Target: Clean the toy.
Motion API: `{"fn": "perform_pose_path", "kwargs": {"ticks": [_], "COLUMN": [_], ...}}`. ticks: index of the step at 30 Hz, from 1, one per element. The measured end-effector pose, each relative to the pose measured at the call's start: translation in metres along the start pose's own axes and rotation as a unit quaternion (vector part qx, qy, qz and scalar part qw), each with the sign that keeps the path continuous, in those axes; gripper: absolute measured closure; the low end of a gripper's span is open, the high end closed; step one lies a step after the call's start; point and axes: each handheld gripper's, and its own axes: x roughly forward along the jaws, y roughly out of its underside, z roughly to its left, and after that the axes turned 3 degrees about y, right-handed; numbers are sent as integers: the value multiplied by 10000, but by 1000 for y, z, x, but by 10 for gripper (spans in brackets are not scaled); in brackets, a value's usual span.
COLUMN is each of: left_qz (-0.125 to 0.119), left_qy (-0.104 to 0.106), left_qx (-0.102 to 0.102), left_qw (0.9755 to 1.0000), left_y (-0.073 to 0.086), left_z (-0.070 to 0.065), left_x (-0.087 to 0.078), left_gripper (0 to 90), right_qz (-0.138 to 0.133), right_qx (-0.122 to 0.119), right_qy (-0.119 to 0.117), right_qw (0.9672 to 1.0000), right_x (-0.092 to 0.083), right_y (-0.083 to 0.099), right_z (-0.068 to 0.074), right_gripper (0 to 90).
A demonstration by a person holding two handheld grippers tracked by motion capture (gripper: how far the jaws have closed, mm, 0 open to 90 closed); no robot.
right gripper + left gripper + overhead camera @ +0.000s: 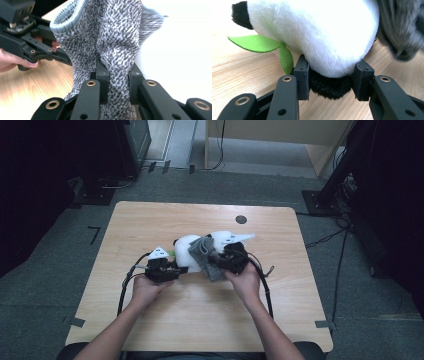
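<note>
Mid-table, the left gripper (176,268) clamps a plush panda (317,37) — the right gripper (220,259) grips a grey knit sock (110,45) draped against it.

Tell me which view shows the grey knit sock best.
The right gripper view: the grey knit sock fills the middle, ribbed cuff up, pinched between the right gripper jaws. The high view shows it small, draped against the plush panda. The left gripper view catches a blurred edge at upper right.

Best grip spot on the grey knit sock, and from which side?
Grip the grey knit sock mid-body, below its ribbed cuff, probably from the person's side: it drapes over the plush panda, and the fabric bunches into a fold there that the right gripper already pinches.
</note>
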Motion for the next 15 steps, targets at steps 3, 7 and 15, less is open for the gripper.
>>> {"fn": "perform_pose_path", "kwargs": {"ticks": [3, 7, 15], "left_qz": [5, 5, 4], "left_qy": [20, 44, 61], "left_qx": [-38, -11, -3], "left_qw": [10000, 10000, 10000], "left_y": [0, -1, -2], "left_z": [1, 0, -1], "left_x": [0, 0, 0], "left_gripper": [577, 584, 591], "right_qz": [-106, -211, -261], "right_qx": [153, 418, 745], "right_qy": [155, 324, 535], "right_qw": [9997, 9984, 9954], "right_x": [-19, -37, -50], "right_y": [1, 6, 14], "right_z": [-13, -32, -57], "right_gripper": [779, 779, 779]}}
